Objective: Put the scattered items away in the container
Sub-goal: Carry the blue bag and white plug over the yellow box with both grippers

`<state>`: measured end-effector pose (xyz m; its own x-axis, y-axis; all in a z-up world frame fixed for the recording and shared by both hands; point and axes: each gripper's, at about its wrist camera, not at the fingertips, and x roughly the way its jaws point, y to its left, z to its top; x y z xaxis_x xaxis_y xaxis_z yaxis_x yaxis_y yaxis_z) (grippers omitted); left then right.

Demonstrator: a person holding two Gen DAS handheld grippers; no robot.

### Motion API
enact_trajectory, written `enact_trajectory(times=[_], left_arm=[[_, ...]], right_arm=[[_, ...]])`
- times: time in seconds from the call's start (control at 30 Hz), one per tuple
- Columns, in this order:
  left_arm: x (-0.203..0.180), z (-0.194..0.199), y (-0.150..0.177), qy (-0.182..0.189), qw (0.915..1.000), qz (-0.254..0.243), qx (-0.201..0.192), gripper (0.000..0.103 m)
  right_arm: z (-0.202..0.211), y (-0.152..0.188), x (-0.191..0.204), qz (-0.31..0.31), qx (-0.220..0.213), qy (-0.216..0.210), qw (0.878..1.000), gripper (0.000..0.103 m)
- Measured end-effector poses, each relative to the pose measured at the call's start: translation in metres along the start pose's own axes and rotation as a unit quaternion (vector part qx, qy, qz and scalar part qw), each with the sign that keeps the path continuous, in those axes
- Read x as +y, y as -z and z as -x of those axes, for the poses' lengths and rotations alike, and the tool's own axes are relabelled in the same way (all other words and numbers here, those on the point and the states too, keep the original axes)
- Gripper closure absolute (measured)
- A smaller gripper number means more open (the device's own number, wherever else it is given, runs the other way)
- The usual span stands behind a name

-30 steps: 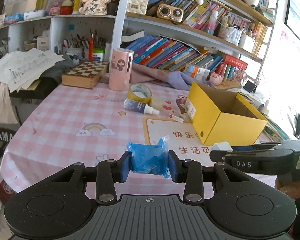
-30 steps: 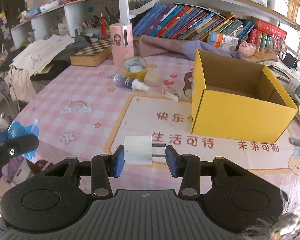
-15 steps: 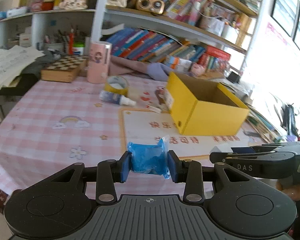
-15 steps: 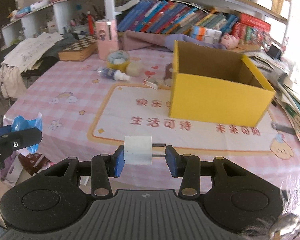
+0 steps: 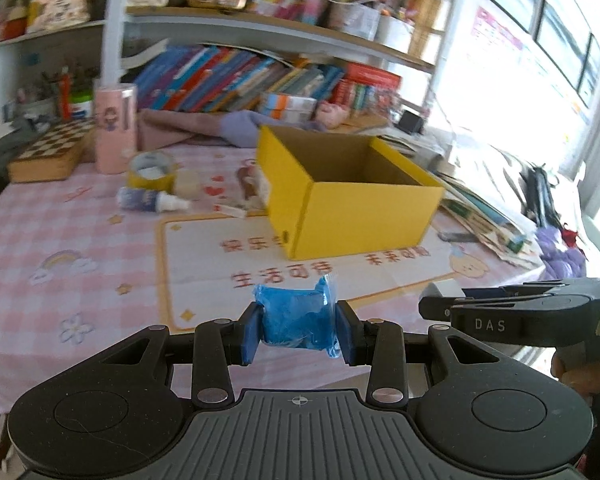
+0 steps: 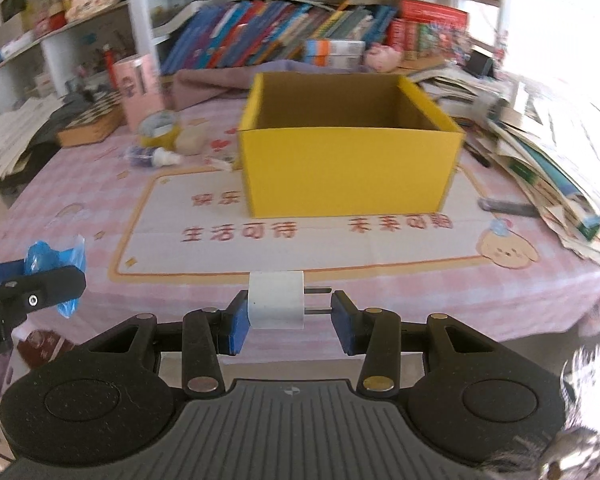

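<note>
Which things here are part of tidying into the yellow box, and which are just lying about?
Part of the job:
- yellow box
- blue packet, in the left gripper
- white plug adapter, in the right gripper
- small bottle, yellow tape roll, both loose on the table

Lying about:
- chessboard box
- pink cylinder
- shelf books
- paper pile

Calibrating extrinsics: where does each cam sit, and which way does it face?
Left wrist: on the left gripper, facing along its fingers at the open yellow cardboard box; grips a crinkled blue plastic packet.
Right wrist: on the right gripper, facing the box; grips a white two-pin plug adapter.
Shared: box, packet, each other's gripper.
</note>
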<state>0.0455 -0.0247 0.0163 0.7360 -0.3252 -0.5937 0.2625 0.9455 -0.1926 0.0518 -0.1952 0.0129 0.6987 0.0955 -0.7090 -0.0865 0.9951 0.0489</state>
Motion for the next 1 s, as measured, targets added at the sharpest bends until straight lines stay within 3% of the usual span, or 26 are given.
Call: enact_trajectory(times=[0.53, 1.0], left_arm=[[-0.052, -0.045, -0.024, 0.069, 0.9955, -0.063, 0.014, 0.066], [-0.061, -0.060, -0.045, 0.075, 0.9935, -0.086, 0.002, 0.066]], right_arm=[[0.008, -0.003, -0.065, -0.061, -0.020, 0.053, 0.997, 0.062], [0.002, -0.021, -0.070, -0.041, -0.043, 0.046, 0.997, 0.062]])
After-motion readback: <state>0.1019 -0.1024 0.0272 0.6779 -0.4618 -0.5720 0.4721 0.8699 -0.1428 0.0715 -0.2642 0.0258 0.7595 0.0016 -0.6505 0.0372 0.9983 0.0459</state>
